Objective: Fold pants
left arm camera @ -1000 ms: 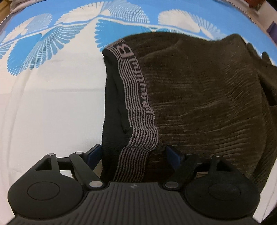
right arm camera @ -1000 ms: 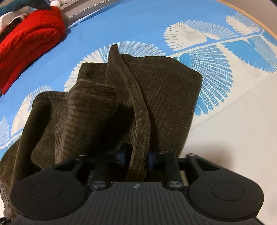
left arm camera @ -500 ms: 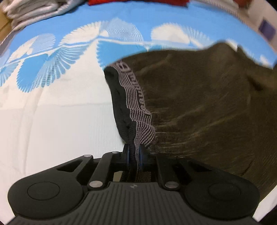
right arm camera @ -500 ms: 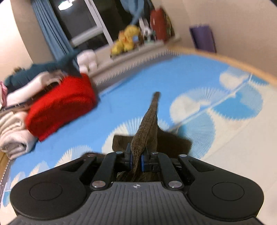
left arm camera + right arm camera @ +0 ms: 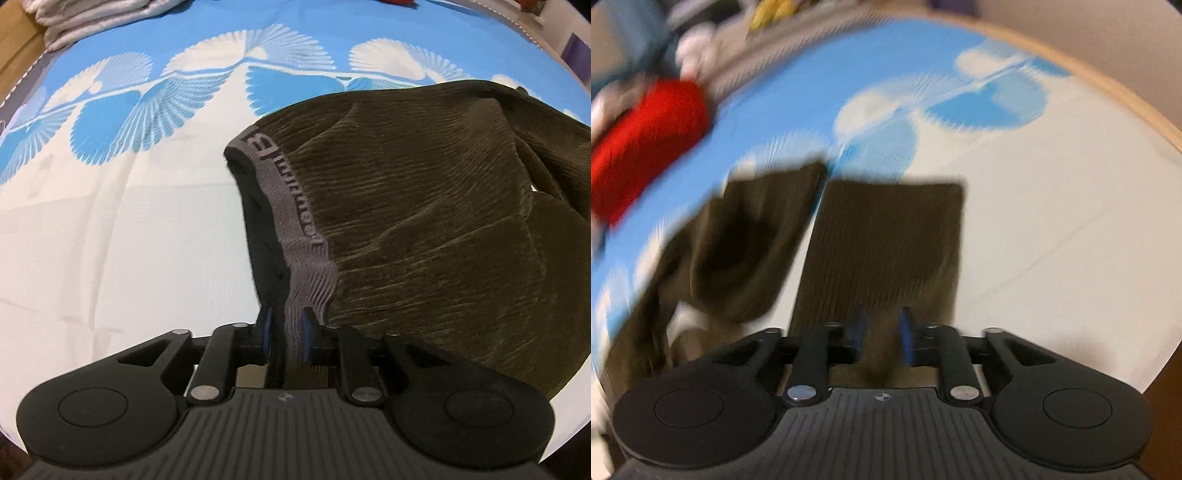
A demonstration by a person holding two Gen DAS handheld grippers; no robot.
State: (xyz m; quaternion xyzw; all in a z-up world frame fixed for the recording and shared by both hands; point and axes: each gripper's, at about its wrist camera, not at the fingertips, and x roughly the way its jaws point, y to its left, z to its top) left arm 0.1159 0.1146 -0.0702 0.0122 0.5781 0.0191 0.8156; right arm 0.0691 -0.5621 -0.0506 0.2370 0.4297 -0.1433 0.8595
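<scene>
Dark olive corduroy pants [image 5: 424,206] with a grey lettered waistband [image 5: 291,206] lie on a blue and white bedsheet [image 5: 110,229]. My left gripper [image 5: 285,326] is shut on the waistband, which rises from the bed into the blue pads. In the blurred right wrist view, my right gripper [image 5: 881,330] is partly open with pant-leg fabric [image 5: 886,240] between its pads. The two leg ends lie spread ahead of it, a second leg [image 5: 746,243] to the left.
A red folded garment [image 5: 646,140] lies at the far left of the bed, with pale folded laundry [image 5: 92,18] at the back. A wooden bed edge [image 5: 1108,81] curves along the right.
My left gripper closed on the waistband and lifted it. My right gripper swung the leg up, then down, and its pads have parted from tightly pinched.
</scene>
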